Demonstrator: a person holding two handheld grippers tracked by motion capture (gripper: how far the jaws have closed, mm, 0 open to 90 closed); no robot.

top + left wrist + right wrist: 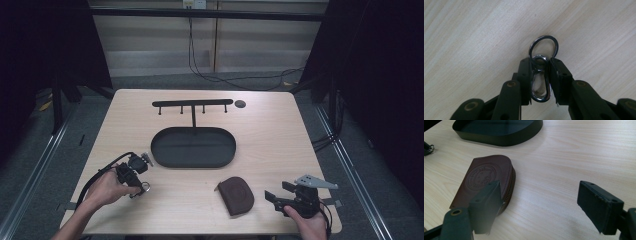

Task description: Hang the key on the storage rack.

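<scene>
Room: dark curtains on both sides, a pale wall panel behind, cables on the grey floor past the far edge.
Surface (270,150): light wood, with bare wood along the right side and the near middle.
Tray (193,147): black oval with a low wall, at the centre; from behind it rises a black hook rack (192,104), and a small dark disc (240,104) lies by the rack's right end.
Pouch (236,195): brown leather with a stamped round seal and a zip edge, lying flat near the front edge, between the two hands.
Key ring (541,67): linked steel loops at the left front, resting on the wood and well apart from the tray.
Left tongs (541,75): narrow, the pads pressing both sides of the lower loop; the upper loop pokes out beyond the tips.
Right tongs (536,202): wide apart, holding nothing, low over bare wood just right of the pouch.
Left hand (107,187): forearm enters from the lower left, tongs aimed right and downward.
Right hand (310,220): at the front right corner, tongs level, pointing left toward the pouch.
</scene>
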